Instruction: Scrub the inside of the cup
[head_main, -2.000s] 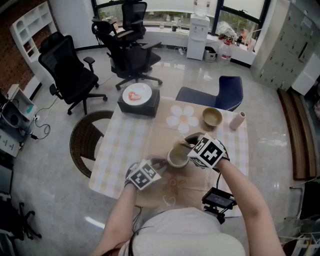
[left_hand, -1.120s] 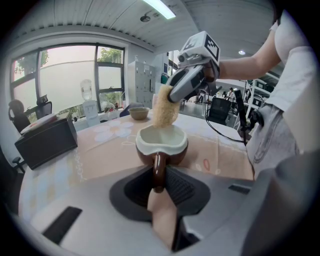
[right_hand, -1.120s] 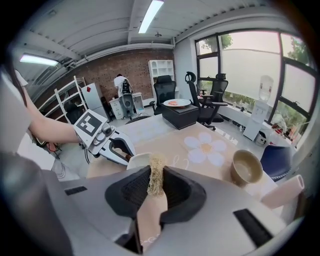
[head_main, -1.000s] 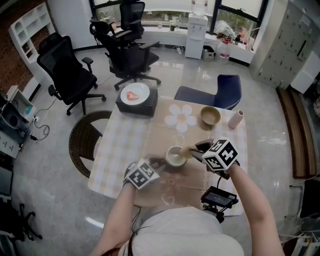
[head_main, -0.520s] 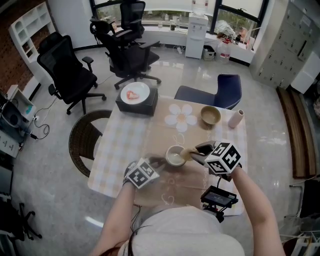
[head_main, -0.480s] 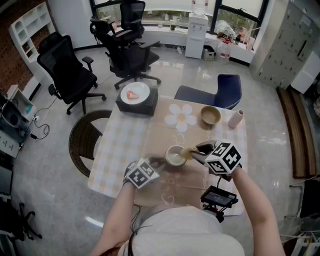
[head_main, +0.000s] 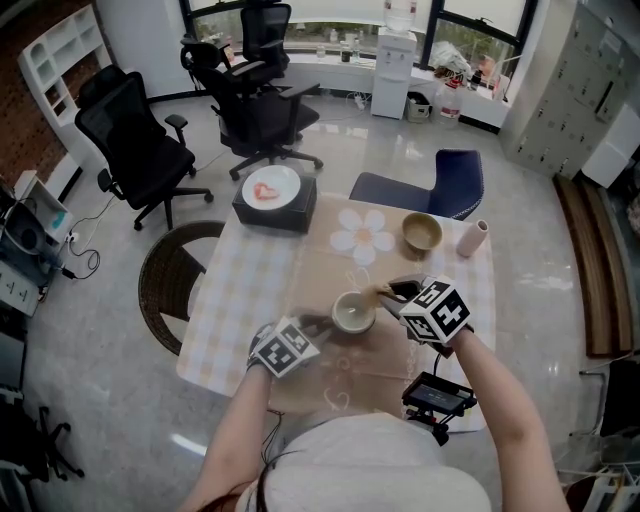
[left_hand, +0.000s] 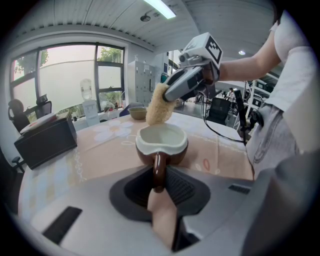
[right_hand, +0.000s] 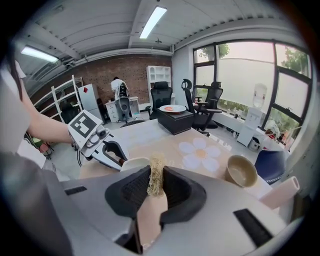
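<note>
A brown cup (head_main: 353, 312) with a white inside stands on the table. My left gripper (head_main: 318, 327) is shut on its handle (left_hand: 158, 170), seen close up in the left gripper view under the cup's (left_hand: 161, 144) rim. My right gripper (head_main: 390, 292) is shut on a pale fibrous scrubber (right_hand: 155, 175). In the left gripper view the scrubber (left_hand: 159, 104) hangs just over the cup's far rim, tilted, under the right gripper (left_hand: 186, 85). The right gripper view shows the cup's white rim (right_hand: 131, 163) and the left gripper (right_hand: 97, 142) beyond the scrubber.
A tan bowl (head_main: 423, 233) and a small pale cylinder (head_main: 471, 239) lie at the far right of the table. A flower-shaped mat (head_main: 363, 233) lies behind the cup. A black box with a plate (head_main: 275, 198) sits far left. A black device (head_main: 438, 397) hangs at the near edge.
The right gripper drew the scrubber out of the cup to the right, then shifted slightly back toward the rim. The left gripper and cup stayed still.
</note>
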